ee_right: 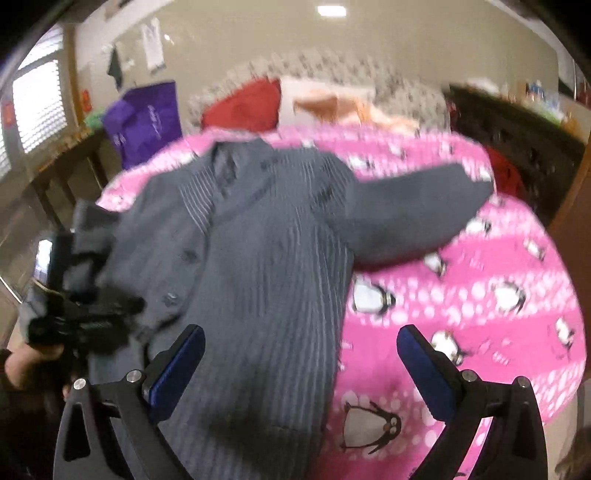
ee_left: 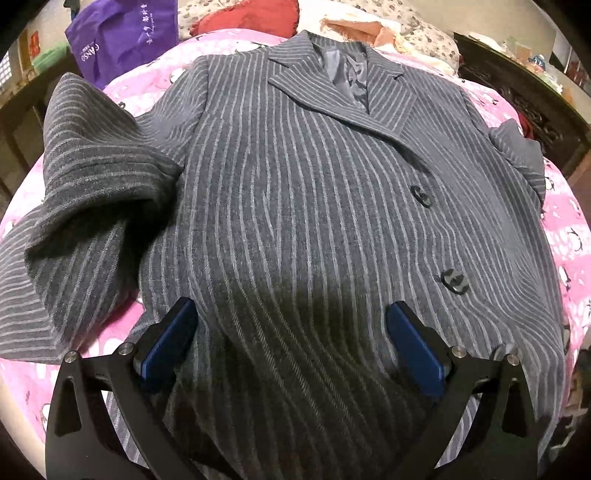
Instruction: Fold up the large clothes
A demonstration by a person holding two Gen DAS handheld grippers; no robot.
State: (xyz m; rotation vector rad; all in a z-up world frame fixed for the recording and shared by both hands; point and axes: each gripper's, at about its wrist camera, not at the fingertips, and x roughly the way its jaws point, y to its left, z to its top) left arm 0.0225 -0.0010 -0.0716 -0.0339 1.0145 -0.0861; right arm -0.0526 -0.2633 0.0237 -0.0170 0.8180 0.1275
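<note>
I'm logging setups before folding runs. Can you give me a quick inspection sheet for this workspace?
Surface: pink penguin-print blanket over a bed.
Job's things: grey striped coat lying front up, two buttons visible; one sleeve bunched on its side, the other sleeve spread outward.
Clutter: purple bag, red cloth, peach cloth at the far end.
Grippers: left hand-held gripper open above the coat; right hand-held gripper open above the coat's edge.
Cables: nothing seen.
Surroundings: window blinds, dark furniture.

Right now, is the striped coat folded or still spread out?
Mostly spread: the striped coat lies front up on the pink blanket, one sleeve stretched sideways. The other sleeve is bunched.
</note>
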